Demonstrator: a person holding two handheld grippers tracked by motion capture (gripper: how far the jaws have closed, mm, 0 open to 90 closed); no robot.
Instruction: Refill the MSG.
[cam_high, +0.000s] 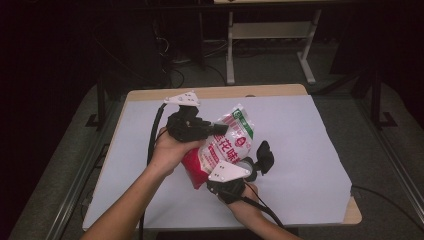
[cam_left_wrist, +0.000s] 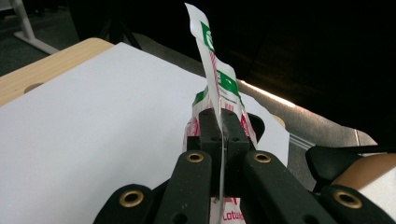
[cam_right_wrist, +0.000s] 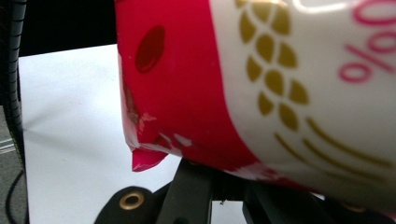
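- We hold a red, white and green plastic bag (cam_high: 227, 142) up off the white sheet (cam_high: 300, 150) that covers the wooden table (cam_high: 150, 94), near the sheet's middle.
- Our left gripper (cam_high: 220, 127) comes in from the left in the high view, and its jaws are pinched tight on the flat sealed edge near the bag's green-printed end.
- In the left gripper view that thin edge (cam_left_wrist: 219, 93) stands upright between the two black jaws, which press together on it.
- Our right gripper (cam_high: 245, 162) sits below the bag's red end, close to the near side of the table, with its grey plate (cam_high: 227, 171) on top.
- In the right gripper view the bag's red corner (cam_right_wrist: 173, 93) and its white face with gold grain marks lie right over the jaws. The bag hides the jaw tips; the jaws look drawn together on the bag's lower edge.
- The bag hangs tilted between the two grippers, green end farther away, red end toward us.
- A black cable (cam_high: 155, 130) trails from the left gripper down along the forearm.
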